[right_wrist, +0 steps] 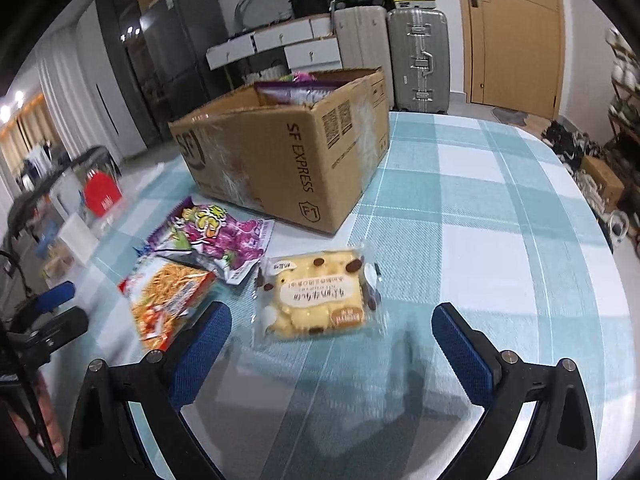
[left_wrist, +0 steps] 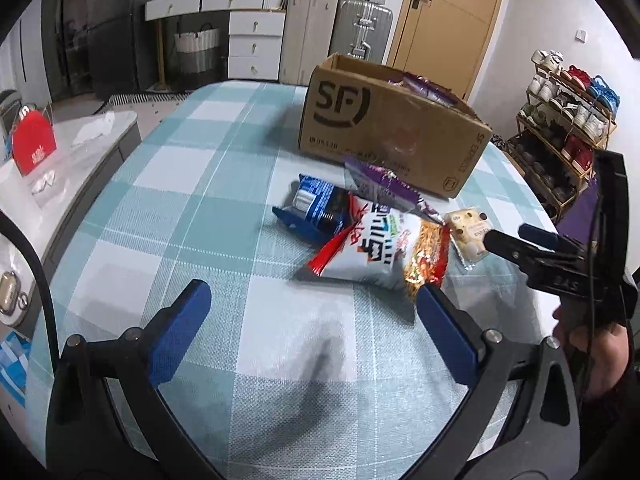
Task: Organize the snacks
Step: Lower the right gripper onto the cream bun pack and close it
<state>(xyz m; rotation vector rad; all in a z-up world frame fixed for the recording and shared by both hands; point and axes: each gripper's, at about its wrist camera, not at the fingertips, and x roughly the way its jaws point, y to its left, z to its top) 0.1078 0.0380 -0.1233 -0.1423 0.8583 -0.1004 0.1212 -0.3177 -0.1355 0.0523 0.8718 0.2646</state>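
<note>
An open cardboard SF box (left_wrist: 384, 128) (right_wrist: 288, 160) stands on the checked tablecloth with purple packets inside. In front of it lie a blue packet (left_wrist: 316, 208), a purple packet (left_wrist: 384, 188) (right_wrist: 216, 236), a white-and-red noodle bag (left_wrist: 380, 252) (right_wrist: 168, 304) and a clear pack of yellow biscuits (left_wrist: 468, 232) (right_wrist: 316, 300). My left gripper (left_wrist: 312, 308) is open, empty, short of the noodle bag. My right gripper (right_wrist: 332, 328) (left_wrist: 516, 236) is open, empty, its fingers either side of the biscuit pack's near edge.
The table (right_wrist: 500, 208) curves away at the right edge. A grey side counter (left_wrist: 80, 152) with a red item sits to the left. Suitcases (right_wrist: 416, 60), white drawers (left_wrist: 252, 40), a door and a shoe rack (left_wrist: 560, 128) stand beyond the table.
</note>
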